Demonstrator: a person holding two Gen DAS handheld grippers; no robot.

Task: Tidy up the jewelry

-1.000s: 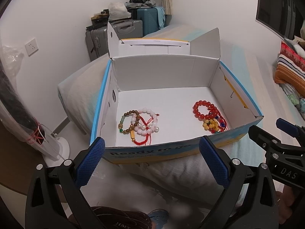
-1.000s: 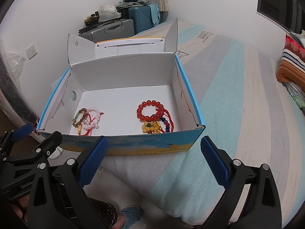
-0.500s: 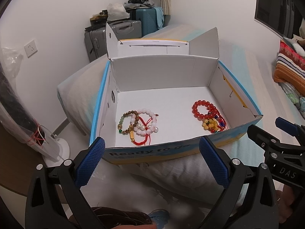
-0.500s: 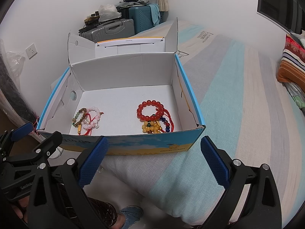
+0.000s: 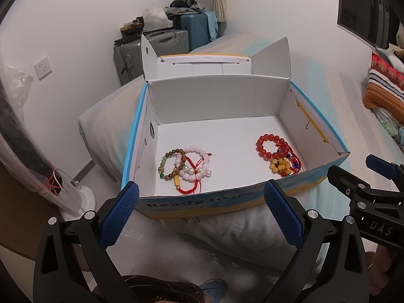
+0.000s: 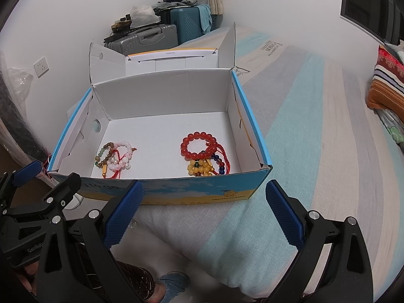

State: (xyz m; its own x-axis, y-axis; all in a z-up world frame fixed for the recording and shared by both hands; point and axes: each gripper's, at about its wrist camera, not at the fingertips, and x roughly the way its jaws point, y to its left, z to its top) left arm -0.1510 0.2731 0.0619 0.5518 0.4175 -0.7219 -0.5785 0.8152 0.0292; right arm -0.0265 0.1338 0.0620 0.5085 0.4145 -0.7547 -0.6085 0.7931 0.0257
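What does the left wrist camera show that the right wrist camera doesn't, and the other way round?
Only the left wrist view shows the white fan base on the floor clearly, and the right gripper from the side. Only the right wrist view shows the wide striped bedcover beside the box and the left gripper from the side. Both show the open box holding two heaps of bracelets, the pink and brown heap and the red and yellow heap, plus the suitcases behind. Both grippers are open and hold nothing.
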